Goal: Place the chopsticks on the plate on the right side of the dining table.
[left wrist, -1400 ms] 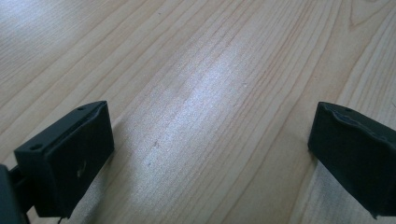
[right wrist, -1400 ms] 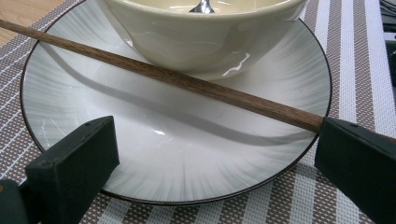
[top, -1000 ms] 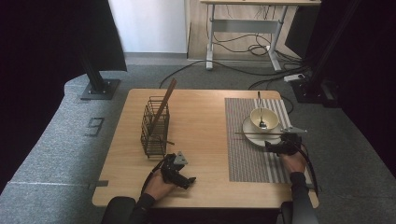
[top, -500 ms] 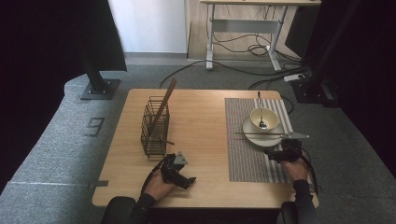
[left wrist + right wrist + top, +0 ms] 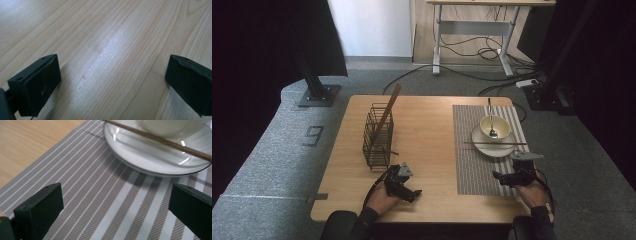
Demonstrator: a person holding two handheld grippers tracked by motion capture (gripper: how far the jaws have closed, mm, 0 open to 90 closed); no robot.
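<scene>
Both jaws spread, empty: left gripper on bare desk, right gripper on placemat beside plate; chopstick across the rim likely rolls off if nudged.

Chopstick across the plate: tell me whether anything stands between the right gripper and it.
Nothing visible does. The right gripper, jaws open, sits over the striped placemat just short of the plate. Bare mat lies between it and the chopstick resting across the plate's rim beside the bowl.
</scene>
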